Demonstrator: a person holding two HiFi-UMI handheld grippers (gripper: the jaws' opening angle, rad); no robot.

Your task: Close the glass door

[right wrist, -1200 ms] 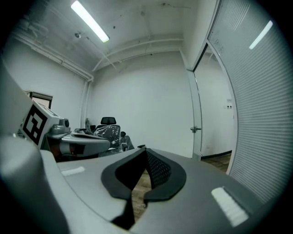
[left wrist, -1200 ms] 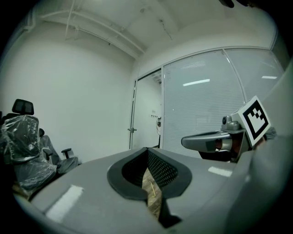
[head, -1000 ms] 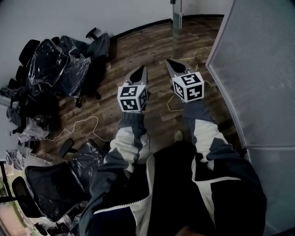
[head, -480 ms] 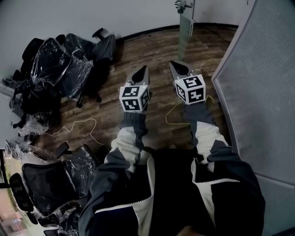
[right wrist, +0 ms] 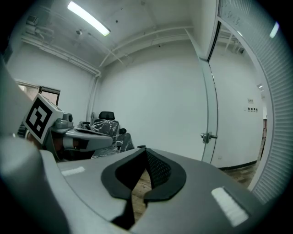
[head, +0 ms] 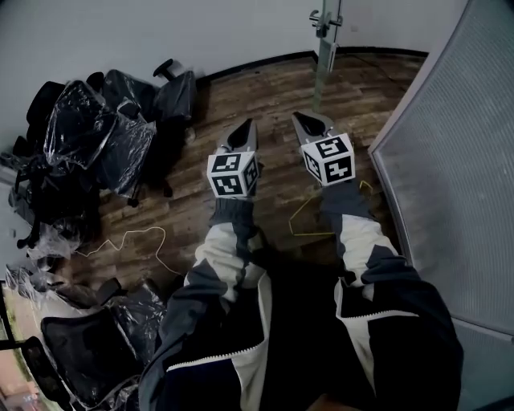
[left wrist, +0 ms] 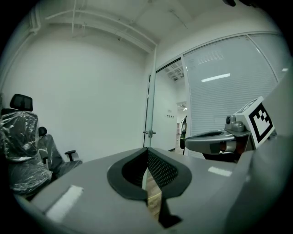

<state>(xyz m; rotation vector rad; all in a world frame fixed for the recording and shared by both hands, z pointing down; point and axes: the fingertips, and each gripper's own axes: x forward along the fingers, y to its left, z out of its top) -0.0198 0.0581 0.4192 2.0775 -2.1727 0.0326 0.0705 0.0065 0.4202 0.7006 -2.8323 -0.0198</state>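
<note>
Along the left edge of the floor (head: 265,88), chairs (head: 96,132) under plastic wrap stand bunched against the wall. A thin cord (head: 128,235) lies loose on the boards near them.

Right of these, over mid-floor, the left tongs (head: 247,128) point ahead with their jaws narrow. The tips are together with nothing between them, and only floorboards show through the slit behind the tips. Just beside them, the right tongs (head: 301,120) are likewise pressed together and empty. Both are held out in front of the person, side by side, aimed at the far edge of the floor.

At that far edge, ahead and slightly right of the right tongs, stands the door (head: 324,60). It is seen edge-on, with its handle (head: 325,20) partway up. It stands open, and the left gripper view shows a lit corridor through the gap to its right. A partition (head: 450,152) of lined, frosted glass runs down the floor's right edge.

By my reading, the task has hardly begun. The door is open and well apart from both tongs, and neither touches it. All that seems done is facing toward it. What is left is to get to the door, set tongs on the handle or the glass edge, and swing it shut until the gap is gone.
</note>
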